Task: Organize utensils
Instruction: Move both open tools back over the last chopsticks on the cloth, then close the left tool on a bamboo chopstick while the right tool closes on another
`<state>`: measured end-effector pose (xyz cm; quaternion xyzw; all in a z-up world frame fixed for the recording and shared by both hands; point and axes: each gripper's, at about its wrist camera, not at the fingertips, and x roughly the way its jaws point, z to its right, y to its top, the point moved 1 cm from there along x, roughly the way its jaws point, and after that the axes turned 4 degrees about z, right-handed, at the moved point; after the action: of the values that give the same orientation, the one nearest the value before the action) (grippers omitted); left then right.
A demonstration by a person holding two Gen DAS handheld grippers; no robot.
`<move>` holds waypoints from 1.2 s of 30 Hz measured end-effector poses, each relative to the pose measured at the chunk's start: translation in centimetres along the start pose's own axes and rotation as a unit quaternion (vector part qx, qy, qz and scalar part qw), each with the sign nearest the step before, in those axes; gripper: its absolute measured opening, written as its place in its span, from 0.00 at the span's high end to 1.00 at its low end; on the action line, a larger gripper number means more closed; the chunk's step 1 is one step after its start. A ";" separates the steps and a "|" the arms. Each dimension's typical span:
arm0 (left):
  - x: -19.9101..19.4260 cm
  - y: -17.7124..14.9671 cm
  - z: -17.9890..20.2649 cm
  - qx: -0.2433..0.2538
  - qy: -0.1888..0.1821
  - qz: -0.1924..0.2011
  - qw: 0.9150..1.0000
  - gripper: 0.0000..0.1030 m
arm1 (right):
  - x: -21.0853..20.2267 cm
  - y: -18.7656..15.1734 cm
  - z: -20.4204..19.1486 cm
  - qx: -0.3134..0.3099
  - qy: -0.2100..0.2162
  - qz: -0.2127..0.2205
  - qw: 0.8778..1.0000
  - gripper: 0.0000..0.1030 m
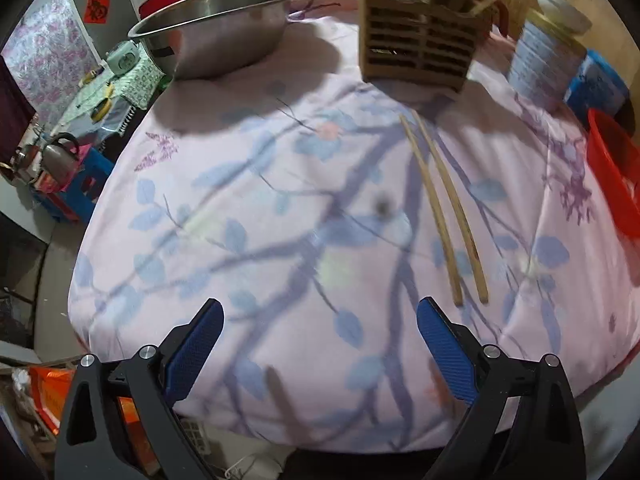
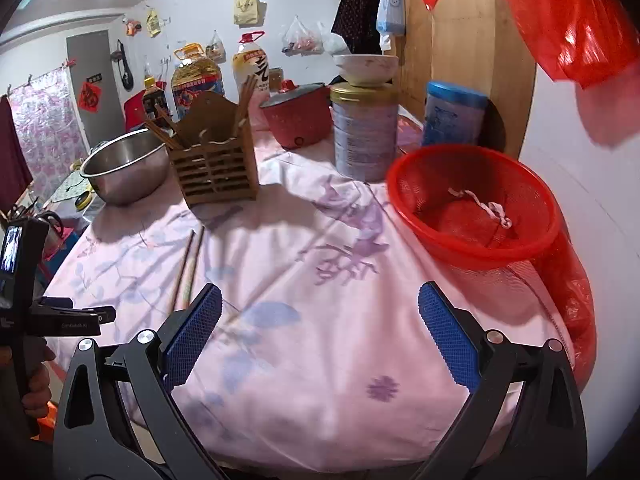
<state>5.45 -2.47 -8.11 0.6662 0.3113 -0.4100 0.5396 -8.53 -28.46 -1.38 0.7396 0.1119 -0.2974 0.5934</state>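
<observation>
Two wooden chopsticks (image 1: pixel 444 212) lie side by side on the pink floral cloth, just ahead and right of my left gripper (image 1: pixel 320 312), which is open and empty. They also show in the right wrist view (image 2: pixel 186 268), ahead and left of my right gripper (image 2: pixel 320 300), also open and empty. A slatted wooden utensil holder (image 1: pixel 420 48) with several chopsticks in it stands at the far side of the table; it also shows in the right wrist view (image 2: pixel 214 168).
A steel bowl (image 1: pixel 216 36) stands left of the holder. A tin can (image 2: pixel 364 132) with a bowl on top, a blue-lidded tub (image 2: pixel 454 114) and a red pot (image 2: pixel 296 114) stand behind. A red mesh basket (image 2: pixel 476 208) sits at the right. The left handle (image 2: pixel 24 280) shows at the left edge.
</observation>
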 end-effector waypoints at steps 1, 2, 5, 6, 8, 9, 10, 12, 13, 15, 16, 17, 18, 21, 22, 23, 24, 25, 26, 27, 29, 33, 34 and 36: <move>0.0 -0.6 0.7 0.004 0.010 -0.001 1.000 0.07 | 0.0 -0.3 0.6 0.001 0.004 -0.003 1.000 0.07; -0.1 -1.1 1.4 0.008 0.015 -0.002 1.000 0.07 | -0.1 -0.7 1.4 0.003 0.008 -0.005 1.000 0.07; 0.1 -2.5 3.1 0.016 0.015 -0.014 1.000 0.07 | 0.0 -1.7 3.0 0.016 0.019 -0.025 0.999 0.07; 0.1 -2.6 3.2 0.014 0.010 -0.017 1.000 0.07 | -0.1 -2.0 3.3 0.014 0.016 -0.029 0.999 0.07; 0.4 -2.5 3.6 0.013 -0.001 -0.012 1.000 0.07 | -0.8 -2.0 4.1 0.012 0.005 -0.017 1.000 0.07; 0.7 -2.3 3.9 0.018 -0.004 -0.007 1.000 0.08 | -1.1 -2.0 4.4 0.014 0.000 -0.011 1.000 0.07; 0.9 -2.2 4.2 0.024 -0.007 -0.005 1.000 0.12 | -1.4 -2.0 4.8 0.017 -0.006 -0.008 1.000 0.07; 1.6 -1.7 5.1 0.044 -0.014 -0.003 0.999 0.18 | -1.7 -1.9 5.7 0.021 -0.021 -0.010 0.999 0.07; 1.8 -1.5 5.4 0.050 -0.020 -0.001 0.999 0.21 | -2.1 -2.0 6.0 0.021 -0.033 -0.004 0.999 0.07; 2.3 -0.9 6.0 0.061 -0.033 0.006 0.998 0.27 | -2.5 -2.0 6.8 0.029 -0.044 0.000 0.999 0.07; 2.5 -0.8 6.2 0.064 -0.040 0.004 0.997 0.33 | -2.7 -2.0 7.1 0.038 -0.052 -0.001 0.998 0.07; 2.9 -0.7 6.5 0.067 -0.056 0.000 0.996 0.37 | -2.7 -2.0 7.6 0.044 -0.056 0.000 0.997 0.07; 3.1 -0.6 6.7 0.069 -0.067 -0.002 0.995 0.45 | -2.8 -2.1 7.8 0.049 -0.060 0.000 0.997 0.07; 3.0 -0.6 7.1 0.083 -0.080 0.016 0.993 0.68 | -2.7 -2.4 7.9 0.057 -0.068 -0.004 0.996 0.07; 3.0 -0.4 7.1 0.085 -0.084 0.017 0.993 0.81 | -2.7 -2.5 7.8 0.058 -0.067 -0.005 0.996 0.07; 2.9 -0.3 7.0 0.085 -0.086 0.016 0.993 0.88 | -2.7 -2.5 7.6 0.058 -0.066 -0.005 0.996 0.07; 3.0 -0.1 6.7 0.082 -0.087 0.015 0.993 0.93 | -2.6 -2.6 7.5 0.058 -0.063 -0.006 0.996 0.07; 3.0 0.0 6.4 0.079 -0.084 0.014 0.993 0.94 | -2.5 -2.7 7.2 0.057 -0.059 -0.008 0.997 0.07; 3.0 0.2 5.9 0.073 -0.079 0.014 0.994 0.94 | -2.2 -2.8 6.7 0.055 -0.050 -0.010 0.997 0.07; 2.9 0.3 5.3 0.067 -0.075 0.014 0.995 0.94 | -1.9 -2.9 6.2 0.052 -0.040 -0.013 0.998 0.07; 2.6 0.4 4.4 0.060 -0.069 0.016 0.996 0.94 | -1.2 -3.0 5.2 0.047 -0.021 -0.019 0.998 0.07; 1.7 0.5 2.2 0.043 -0.054 0.018 0.997 0.95 | 0.6 -3.2 2.0 0.025 0.031 -0.035 0.999 0.07; 1.5 0.6 1.6 0.039 -0.050 0.018 0.998 0.95 | 1.0 -3.2 0.9 0.015 0.048 -0.039 0.998 0.08; 1.3 0.6 0.6 0.032 -0.046 0.016 0.998 0.95 | 1.8 -3.3 -1.2 0.000 0.075 -0.043 0.996 0.08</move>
<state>6.41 -3.25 -9.00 0.6686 0.2621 -0.4408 0.5385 -8.44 -26.80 -4.95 0.7542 0.1883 -0.2663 0.5699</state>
